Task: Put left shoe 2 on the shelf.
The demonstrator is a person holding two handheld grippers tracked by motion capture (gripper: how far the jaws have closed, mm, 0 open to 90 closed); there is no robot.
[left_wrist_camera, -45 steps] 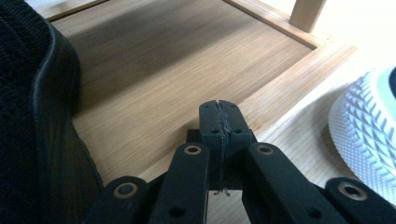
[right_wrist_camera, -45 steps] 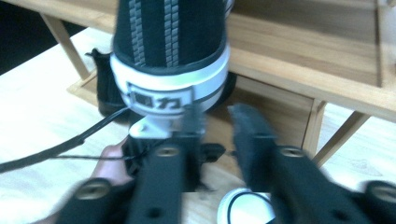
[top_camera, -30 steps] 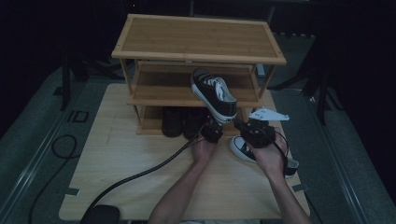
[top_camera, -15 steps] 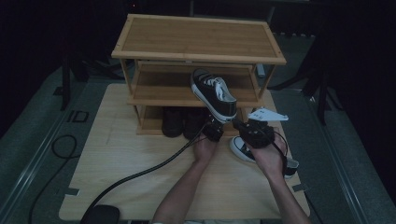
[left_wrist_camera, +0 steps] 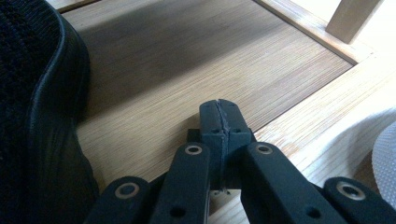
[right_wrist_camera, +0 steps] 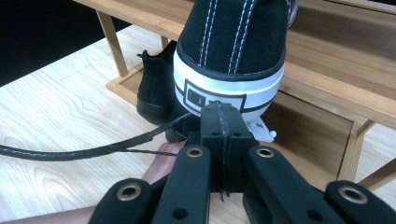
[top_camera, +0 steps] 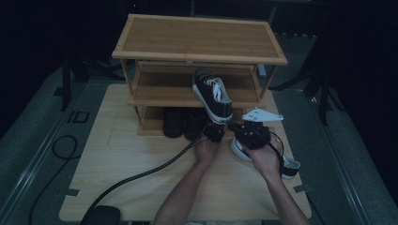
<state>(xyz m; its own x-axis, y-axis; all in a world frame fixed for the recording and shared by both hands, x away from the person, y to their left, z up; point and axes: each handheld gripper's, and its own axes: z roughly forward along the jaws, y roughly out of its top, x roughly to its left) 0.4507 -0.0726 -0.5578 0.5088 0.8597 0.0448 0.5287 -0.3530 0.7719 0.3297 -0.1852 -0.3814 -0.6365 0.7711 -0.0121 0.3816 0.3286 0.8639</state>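
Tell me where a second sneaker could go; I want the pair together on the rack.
The middle shelf is bare left of the black-and-white sneaker, up to the left post. The top shelf is bare too. The bottom shelf is crowded: dark shoes sit there, with both hand-held grippers just in front.

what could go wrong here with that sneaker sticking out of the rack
The black canvas sneaker with white laces lies on the wooden shoe rack's middle shelf with its heel past the front edge; it may tip off if bumped. The shut right gripper sits just at its white heel rubber, so a push could skew the sneaker rather than seat it. The left gripper's black cable crosses the light wooden board and could snag.
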